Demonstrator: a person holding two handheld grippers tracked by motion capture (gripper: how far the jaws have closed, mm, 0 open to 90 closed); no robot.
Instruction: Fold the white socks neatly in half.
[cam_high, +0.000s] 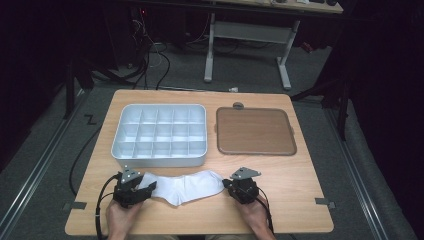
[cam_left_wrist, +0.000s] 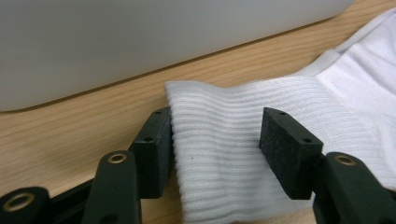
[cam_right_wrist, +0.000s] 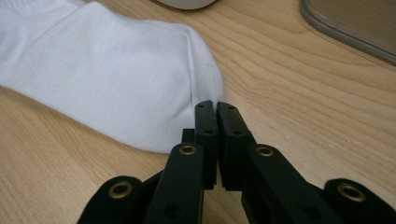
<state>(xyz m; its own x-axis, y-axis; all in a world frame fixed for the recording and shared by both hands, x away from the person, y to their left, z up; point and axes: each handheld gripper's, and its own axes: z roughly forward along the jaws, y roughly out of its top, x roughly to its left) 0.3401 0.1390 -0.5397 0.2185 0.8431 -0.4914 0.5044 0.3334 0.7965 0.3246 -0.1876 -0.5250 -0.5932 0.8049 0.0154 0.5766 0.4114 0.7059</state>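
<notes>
Sock (cam_high: 182, 186) before tray (cam_high: 159, 159), lid (cam_high: 255, 131) right.

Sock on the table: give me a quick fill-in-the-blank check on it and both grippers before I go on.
1. The left gripper has its jaws ____ around the ribbed cuff of the white sock.
2. The right gripper has its jaws ____ at the sock's toe end.
3. The white divided tray lies to the ____ of the brown lid in the high view.

Missing words: open; shut; left
</notes>
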